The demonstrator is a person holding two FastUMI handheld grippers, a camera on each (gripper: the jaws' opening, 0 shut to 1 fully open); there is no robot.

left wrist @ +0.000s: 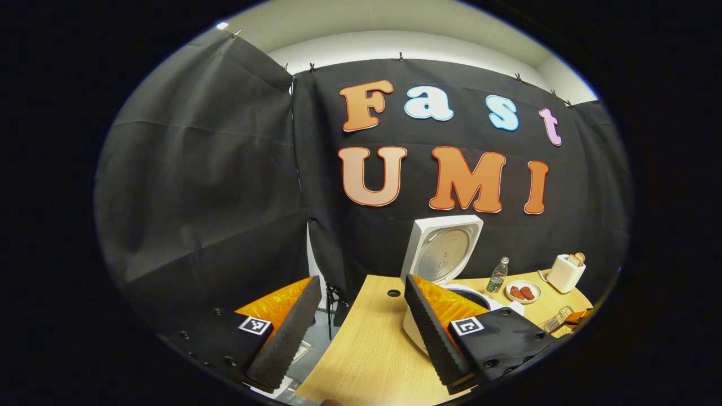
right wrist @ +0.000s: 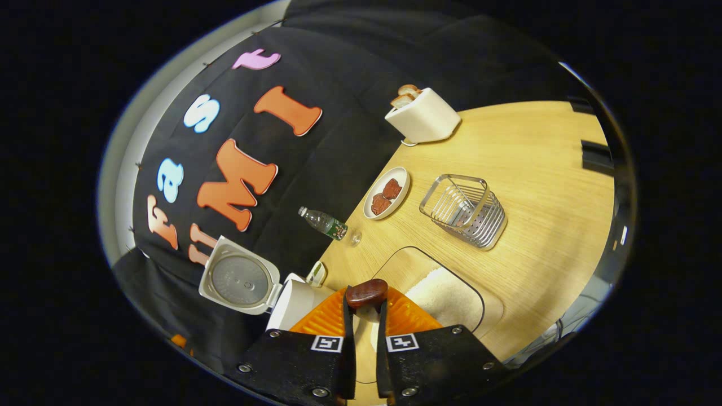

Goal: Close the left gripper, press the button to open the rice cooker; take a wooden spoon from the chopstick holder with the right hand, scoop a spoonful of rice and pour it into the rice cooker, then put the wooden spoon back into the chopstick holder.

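The rice cooker [right wrist: 293,307] stands open at the table's back edge, its lid [right wrist: 240,281] tipped up against the cloth. In the right gripper view it sits just to the left of the right gripper [right wrist: 365,307]. That gripper's jaws are nearly together, clamped on the wooden spoon [right wrist: 366,293], whose dark rounded end pokes out past the fingertips. I cannot tell whether there is rice on it.

In front of that gripper lies a shallow tray [right wrist: 395,254] with a pale heap of rice [right wrist: 445,296]. The wire chopstick holder [right wrist: 465,210] stands further out with nothing in it. I judge the scoop-and-pour to be the step in hand. To do it well, keep the spoon level on the way, tip it only once it is over the open pot, and stay clear of the raised lid.

The left gripper [left wrist: 361,280] hangs off the table's near corner, jaws wide apart, holding nothing.

The black cloth wall [left wrist: 197,197] closes in the booth. The light wooden table [right wrist: 553,169] also carries a white toaster [right wrist: 423,115] with bread in it, a plate [right wrist: 386,193] of red pieces and a small water bottle [right wrist: 324,223].
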